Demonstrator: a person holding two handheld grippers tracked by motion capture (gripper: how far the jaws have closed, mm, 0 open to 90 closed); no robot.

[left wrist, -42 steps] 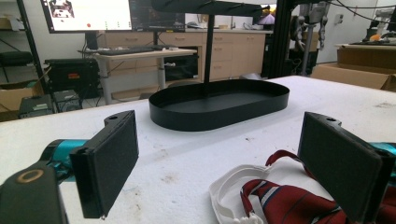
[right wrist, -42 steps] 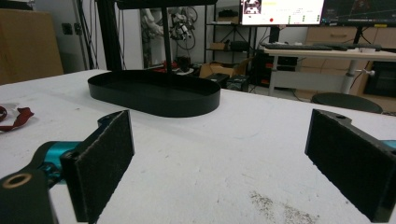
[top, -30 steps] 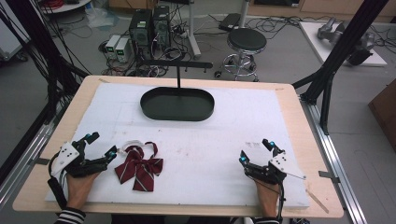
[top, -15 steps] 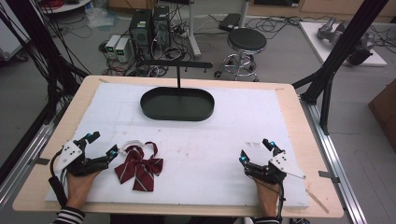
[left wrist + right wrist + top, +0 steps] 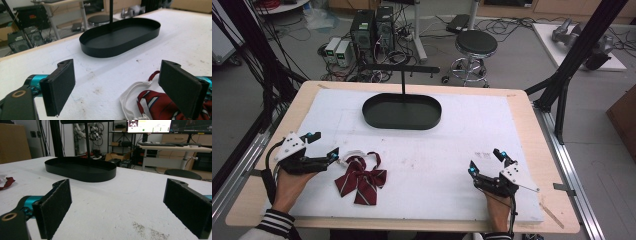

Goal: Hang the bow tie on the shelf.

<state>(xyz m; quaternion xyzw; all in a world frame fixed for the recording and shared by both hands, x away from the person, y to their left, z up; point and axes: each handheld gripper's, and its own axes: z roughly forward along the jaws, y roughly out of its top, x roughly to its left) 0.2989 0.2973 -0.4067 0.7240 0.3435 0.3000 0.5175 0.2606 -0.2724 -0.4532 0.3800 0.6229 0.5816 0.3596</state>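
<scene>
High view shows two grippers, one bow tie and one black tray on a white mat. The left gripper sits near the mat's left edge, jaws wide apart with nothing between them. The red striped bow tie lies just beside it, toward the middle, near the front edge. The right gripper rests near the front right corner, jaws wide too. The oval tray is by the back edge. Bare mat lies between both grippers.
</scene>
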